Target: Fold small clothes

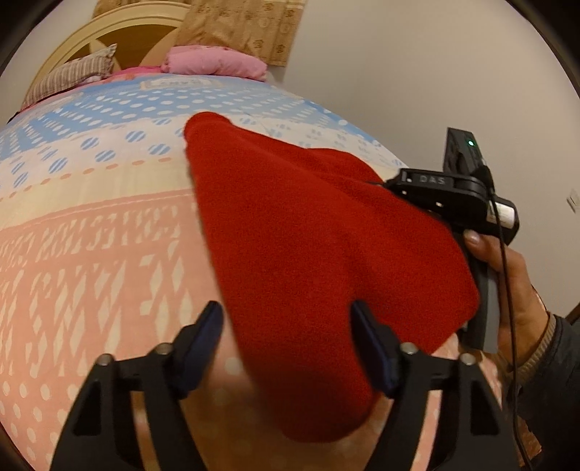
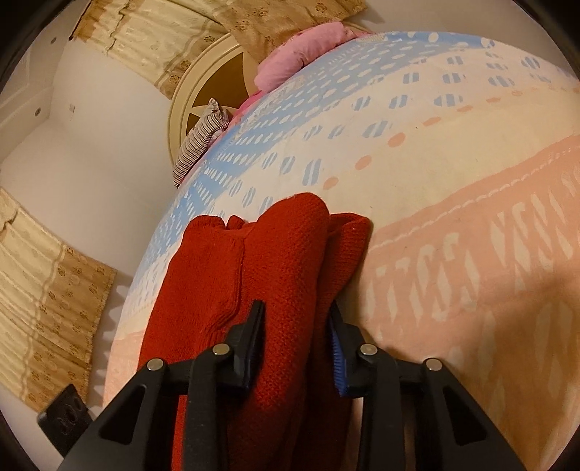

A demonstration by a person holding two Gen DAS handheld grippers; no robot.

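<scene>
Right gripper (image 2: 295, 326) on red sweater (image 2: 275, 261) — tilted downward

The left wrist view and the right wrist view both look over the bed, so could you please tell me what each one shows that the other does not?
Only the left wrist view shows the right gripper's body from outside, the hand that carries it, and the left gripper with the red garment between its fingers.

Only the right wrist view shows the right gripper closed on a bunched fold of the garment, its knit texture and seam, and the curtain at the left.

Both show the patterned bedspread, the pink bedding and the headboard.
</scene>
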